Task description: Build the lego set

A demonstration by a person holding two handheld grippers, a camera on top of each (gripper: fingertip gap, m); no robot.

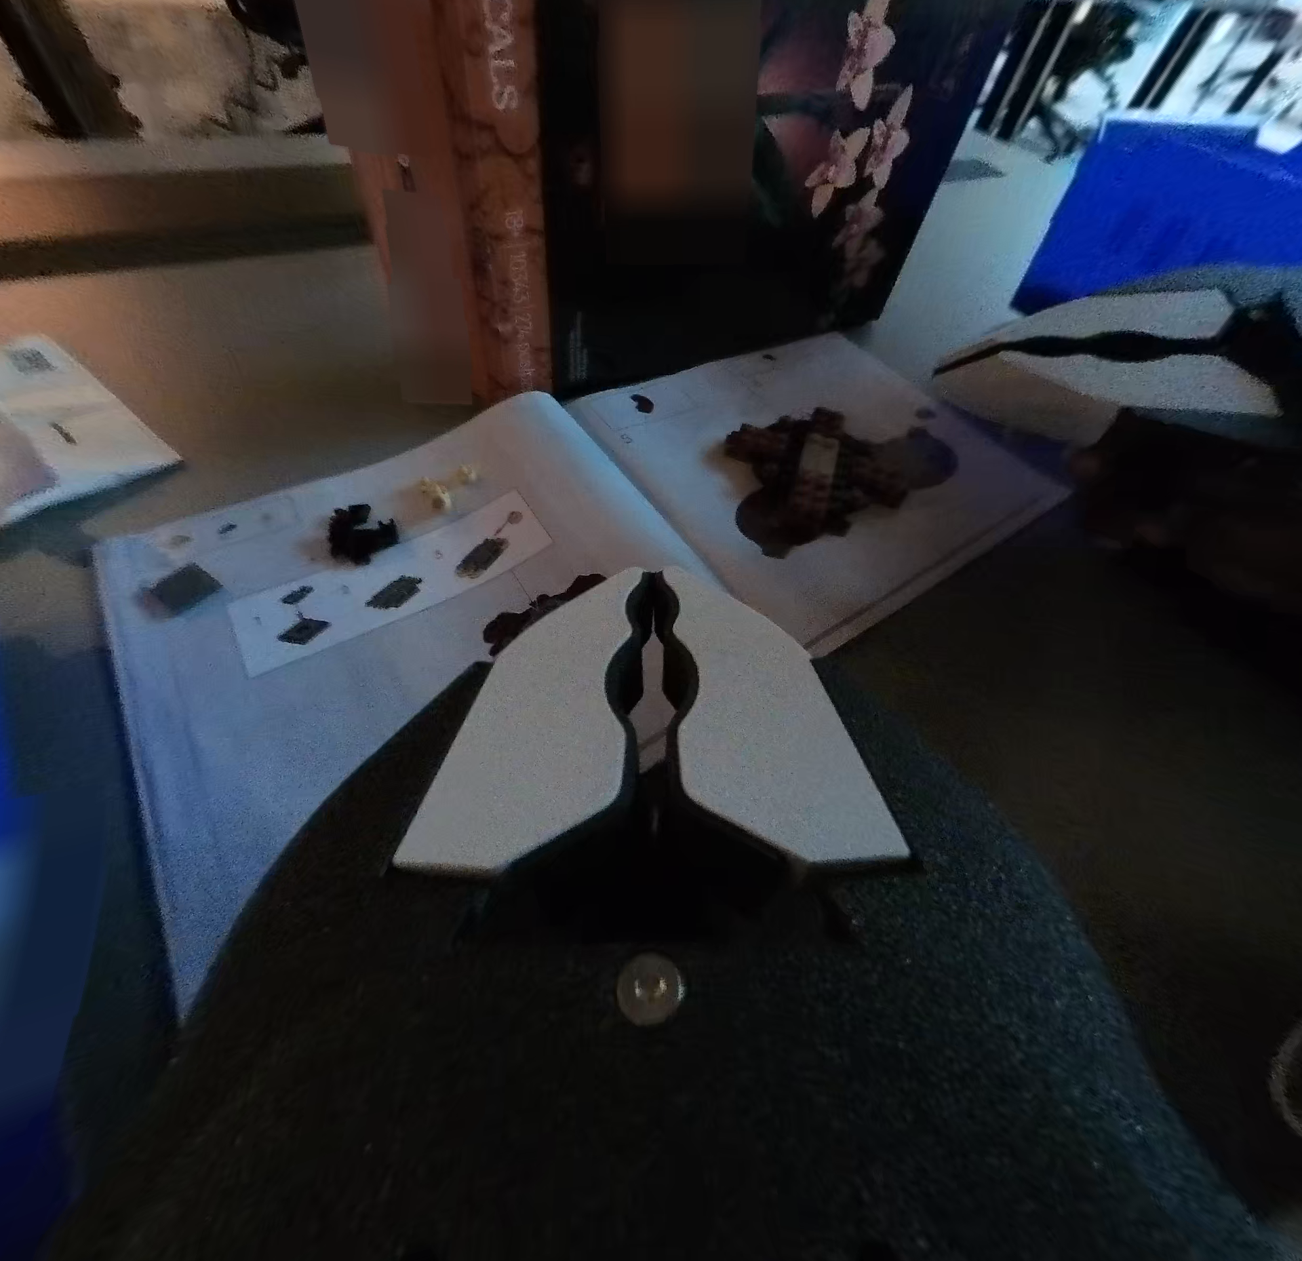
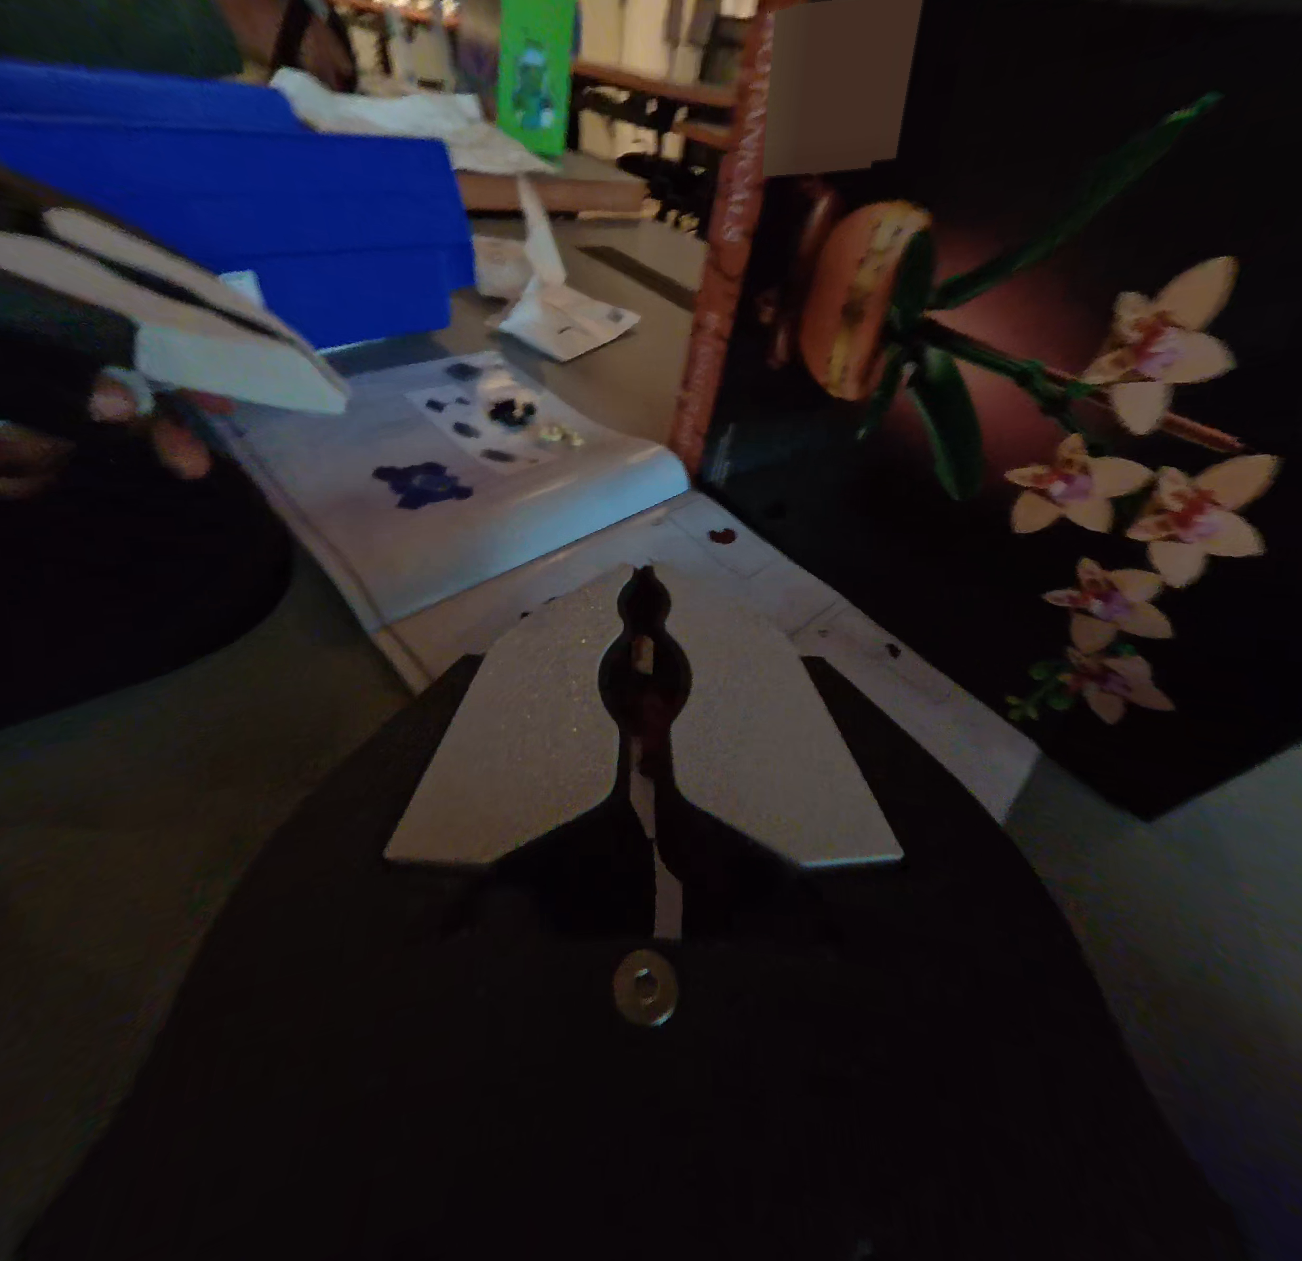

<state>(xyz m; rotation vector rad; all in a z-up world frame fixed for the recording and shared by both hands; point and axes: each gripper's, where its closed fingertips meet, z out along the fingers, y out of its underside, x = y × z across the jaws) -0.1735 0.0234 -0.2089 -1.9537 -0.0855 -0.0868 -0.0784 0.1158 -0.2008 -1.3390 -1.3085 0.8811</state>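
An open instruction booklet [image 1: 563, 452] lies on the table. My left gripper [image 1: 654, 580] is shut with its fingertips together and nothing between them, low over the left page. A small pile of black pieces [image 1: 359, 531] and a few cream pieces [image 1: 444, 488] lie on that page. A brown brick assembly with a cream piece on top [image 1: 810, 476] lies on the right page. My right gripper [image 2: 642, 573] is shut above it, and the assembly shows through the slit between the fingers [image 2: 645, 691]. The right gripper also shows in the left wrist view [image 1: 944, 371], shut with nothing in it.
A tall dark box with an orchid picture [image 2: 986, 395] stands upright right behind the booklet. A blue bin [image 2: 246, 191] sits at the far side. White paper bags [image 2: 563, 311] lie beyond the booklet. A second booklet [image 1: 63, 424] lies at the left. My hands' fingertips stand some 15 cm from each other.
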